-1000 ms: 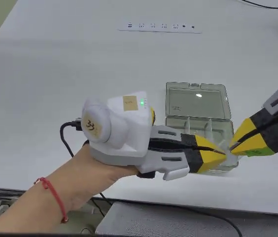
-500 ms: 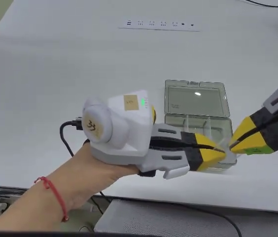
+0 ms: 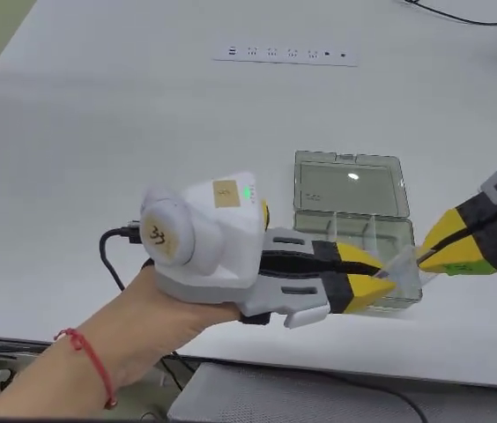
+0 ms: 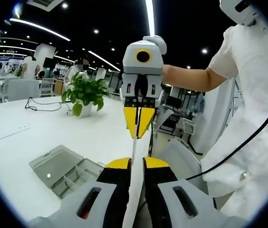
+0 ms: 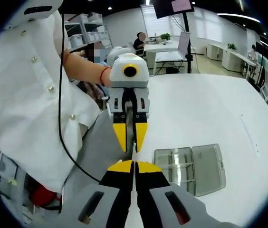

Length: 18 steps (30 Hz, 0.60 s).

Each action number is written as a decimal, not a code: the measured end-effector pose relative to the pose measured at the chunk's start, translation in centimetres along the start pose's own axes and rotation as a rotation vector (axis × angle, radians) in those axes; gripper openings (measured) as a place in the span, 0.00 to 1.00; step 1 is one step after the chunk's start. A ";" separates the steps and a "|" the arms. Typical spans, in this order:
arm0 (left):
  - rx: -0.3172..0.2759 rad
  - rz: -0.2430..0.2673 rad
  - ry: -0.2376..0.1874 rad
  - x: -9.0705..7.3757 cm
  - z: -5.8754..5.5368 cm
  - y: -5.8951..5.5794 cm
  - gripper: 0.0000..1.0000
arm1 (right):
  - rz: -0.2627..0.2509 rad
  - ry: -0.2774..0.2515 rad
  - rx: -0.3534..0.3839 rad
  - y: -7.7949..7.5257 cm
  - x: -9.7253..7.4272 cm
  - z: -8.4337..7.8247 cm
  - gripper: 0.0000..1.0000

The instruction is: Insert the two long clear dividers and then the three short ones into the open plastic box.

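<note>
1. both tongs are clamped on one clear divider (image 3: 405, 263): the left gripper (image 3: 386, 280) pinches one end, the right gripper (image 3: 421, 257) the other.
2. the divider hangs above the near edge of the open plastic box (image 3: 393, 233), not yet seated.
3. hold it upright and level, match both ends to the box's wall slots, and lower evenly.
</note>
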<state>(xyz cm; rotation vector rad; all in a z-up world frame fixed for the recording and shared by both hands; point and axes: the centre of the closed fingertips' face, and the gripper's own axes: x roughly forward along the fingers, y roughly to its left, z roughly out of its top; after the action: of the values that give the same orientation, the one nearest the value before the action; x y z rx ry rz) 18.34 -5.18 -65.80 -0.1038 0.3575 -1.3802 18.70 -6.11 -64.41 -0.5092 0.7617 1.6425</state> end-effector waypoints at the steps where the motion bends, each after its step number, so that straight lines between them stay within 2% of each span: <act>1: -0.002 0.005 0.002 -0.1 -0.1 0.1 0.09 | -0.012 0.007 0.000 -0.3 -0.1 -0.3 0.02; 8: 0.004 0.060 0.018 -1.0 -0.8 1.1 0.16 | -0.074 0.038 0.024 -1.7 -0.5 -1.7 0.02; 11: 0.015 0.099 0.026 -1.6 -1.2 1.9 0.22 | -0.106 0.062 0.030 -2.8 -0.7 -2.6 0.02; 18: 0.037 0.157 0.048 -2.6 -2.1 3.3 0.35 | -0.182 0.115 0.035 -5.2 -0.7 -4.3 0.02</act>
<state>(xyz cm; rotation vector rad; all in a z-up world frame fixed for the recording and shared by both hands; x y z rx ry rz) 20.39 -1.72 -68.20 -0.0117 0.3719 -1.2353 23.53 -9.20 -67.99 -0.6334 0.8029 1.4389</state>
